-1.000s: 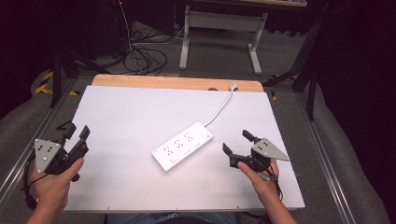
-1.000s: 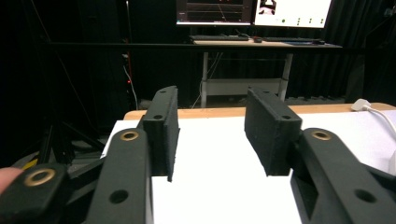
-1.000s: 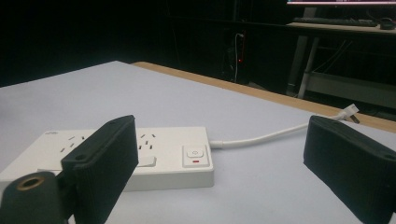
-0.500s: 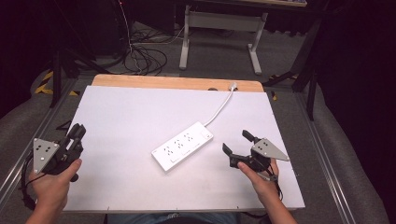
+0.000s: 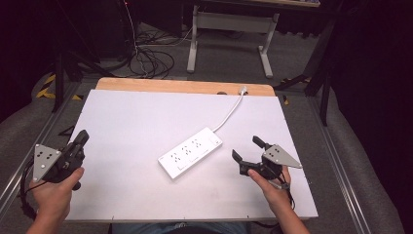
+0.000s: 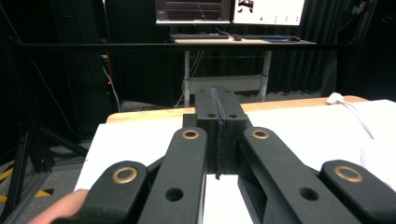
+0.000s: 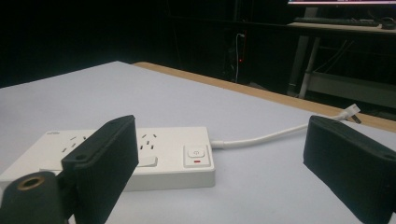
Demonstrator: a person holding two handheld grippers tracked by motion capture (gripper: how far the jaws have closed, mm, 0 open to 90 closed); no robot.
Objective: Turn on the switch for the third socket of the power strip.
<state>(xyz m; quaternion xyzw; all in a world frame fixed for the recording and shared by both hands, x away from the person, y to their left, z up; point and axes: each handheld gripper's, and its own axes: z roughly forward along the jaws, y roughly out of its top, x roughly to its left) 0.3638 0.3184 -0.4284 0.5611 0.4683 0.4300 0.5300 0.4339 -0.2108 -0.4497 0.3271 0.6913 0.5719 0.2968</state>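
jaws pressed flat together with nothing between them are seen on the left gripper [image 5: 80,140], just closed, held low over the left edge of the white table [image 5: 136,122]. on the right gripper [image 5: 248,148] the jaws are spread wide and empty, held just beside the white power strip [image 5: 191,152], not touching it. the power strip is laid diagonally near the table's middle, its white cord [image 5: 229,114] run off to the far wooden edge [image 5: 185,87].

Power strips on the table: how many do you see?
1. The white power strip lies mid-table, just left of the right gripper; nothing seems hidden.
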